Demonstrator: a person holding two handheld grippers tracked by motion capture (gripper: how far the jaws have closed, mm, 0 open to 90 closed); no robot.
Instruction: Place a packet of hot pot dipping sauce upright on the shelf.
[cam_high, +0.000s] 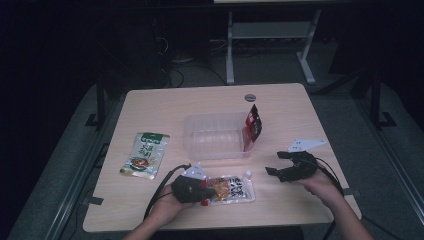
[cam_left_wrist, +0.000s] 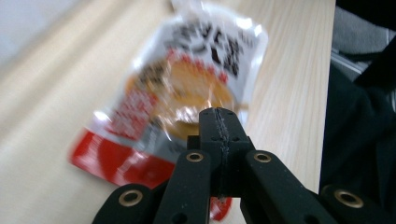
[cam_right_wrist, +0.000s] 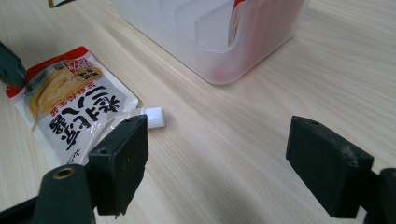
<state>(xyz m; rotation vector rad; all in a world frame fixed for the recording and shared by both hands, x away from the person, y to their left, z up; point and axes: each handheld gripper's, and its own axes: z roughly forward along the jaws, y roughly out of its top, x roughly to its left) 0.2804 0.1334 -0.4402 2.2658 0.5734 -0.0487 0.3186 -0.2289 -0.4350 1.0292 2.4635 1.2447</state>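
Observation:
A white and red food pouch (cam_high: 231, 189) with an orange dish printed on it lies flat near the table's front edge. Its white spout cap (cam_right_wrist: 154, 116) points right. My left gripper (cam_high: 202, 192) is over the pouch's left end, jaws shut together. In the left gripper view the shut jaw tips (cam_left_wrist: 218, 116) hang above the blurred pouch (cam_left_wrist: 196, 79). My right gripper (cam_high: 274, 163) hovers open to the right of the pouch, with bare table between its jaws (cam_right_wrist: 229, 158). The pouch (cam_right_wrist: 70, 112) sits left of its left jaw.
A clear plastic container (cam_high: 190, 135) stands mid-table, with a red and black pouch (cam_high: 253, 124) upright at its right end. A green pouch (cam_high: 145, 154) lies at the left. A round grommet (cam_high: 250, 97) sits near the far edge.

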